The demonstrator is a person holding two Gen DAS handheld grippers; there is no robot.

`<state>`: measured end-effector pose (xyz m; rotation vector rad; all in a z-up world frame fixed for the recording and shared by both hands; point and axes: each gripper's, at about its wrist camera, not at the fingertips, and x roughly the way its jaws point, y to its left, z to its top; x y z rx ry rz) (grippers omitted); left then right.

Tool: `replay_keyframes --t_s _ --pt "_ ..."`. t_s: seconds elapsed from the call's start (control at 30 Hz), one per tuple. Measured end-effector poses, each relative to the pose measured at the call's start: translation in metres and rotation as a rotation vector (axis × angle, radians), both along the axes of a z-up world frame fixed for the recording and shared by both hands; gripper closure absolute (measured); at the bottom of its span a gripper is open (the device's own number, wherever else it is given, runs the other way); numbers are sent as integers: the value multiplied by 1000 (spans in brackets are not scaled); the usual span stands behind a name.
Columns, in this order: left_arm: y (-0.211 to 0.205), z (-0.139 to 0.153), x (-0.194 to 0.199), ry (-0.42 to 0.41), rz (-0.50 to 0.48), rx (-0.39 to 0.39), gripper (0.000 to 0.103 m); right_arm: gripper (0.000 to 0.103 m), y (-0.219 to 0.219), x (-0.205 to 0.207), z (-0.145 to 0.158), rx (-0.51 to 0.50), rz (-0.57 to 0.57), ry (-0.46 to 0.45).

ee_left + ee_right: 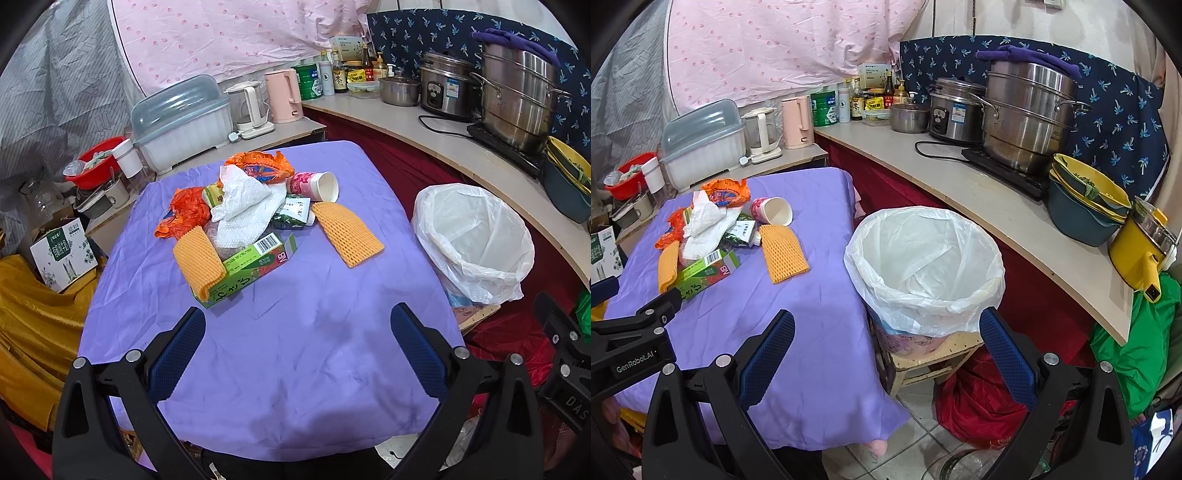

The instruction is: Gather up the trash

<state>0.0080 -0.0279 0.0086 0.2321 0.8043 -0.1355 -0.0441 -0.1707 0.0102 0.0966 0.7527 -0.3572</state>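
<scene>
Left gripper: fingers spread wide, holding nothing, hovering over the bare near part of the purple cloth.
Worktop: a small table draped in that cloth, trash piled at its far half.
Foam sleeve, left: orange netting lying partly over the green box.
Green box: flat on the cloth at the near edge of the pile, barcode flap open.
Orange wrappers: crumpled at the left and back of the pile.
White tissue: bunched on top, in the middle.
Small carton: green and white, half under the tissue.
Paper cup: on its side, mouth facing right, touching the back of the pile.
Foam sleeve, right: flat on the cloth, just beside the carton.
Bin: lined with a white bag, standing on a low stool to the right of the table.
Right gripper: fingers wide apart, empty, hanging near the bin's front rim and the table's right edge.
</scene>
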Motion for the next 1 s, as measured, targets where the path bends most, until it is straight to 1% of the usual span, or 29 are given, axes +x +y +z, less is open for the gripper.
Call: replay_keyframes --t_s 0.73,1.0 --pt "-2 -3 -5 14 -36 -25 7 7 2 -3 -1 5 -13 11" --pt "14 -11 11 54 0 -58 7 7 10 13 -9 15 10 11"
